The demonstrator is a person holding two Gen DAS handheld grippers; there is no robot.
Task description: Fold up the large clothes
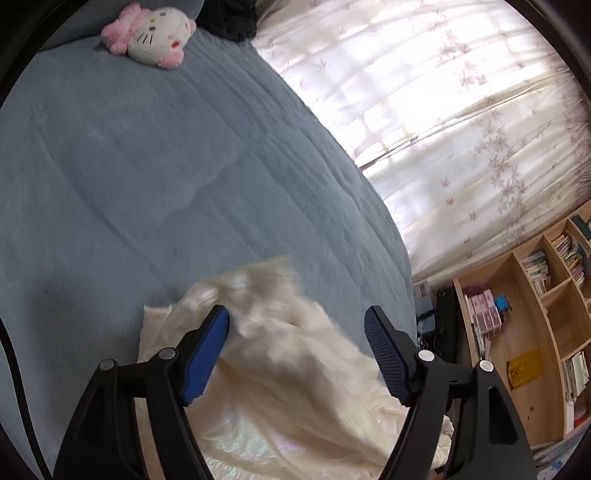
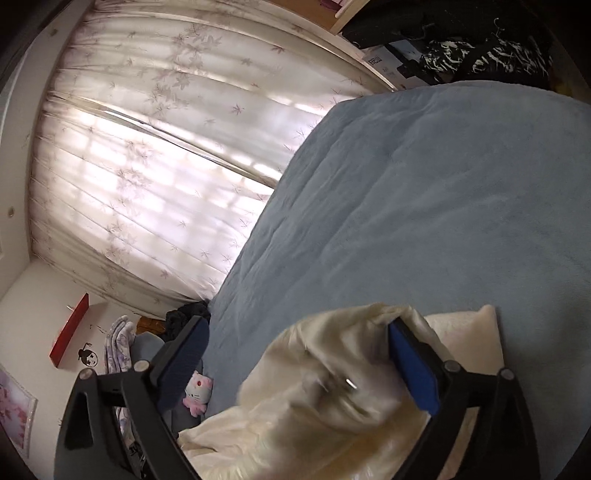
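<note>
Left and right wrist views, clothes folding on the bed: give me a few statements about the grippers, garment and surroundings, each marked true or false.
1. Both the left gripper and the right gripper are open. True.
2. The garment is dark blue. False: it is cream white; the blanket under it is blue.
3. A pink and white plush toy lies on the bed. True.
4. The curtain is drawn aside, showing bare glass. False: it covers the window, with light coming through.
5. The bookshelf is empty. False: books and boxes fill its compartments.
</note>
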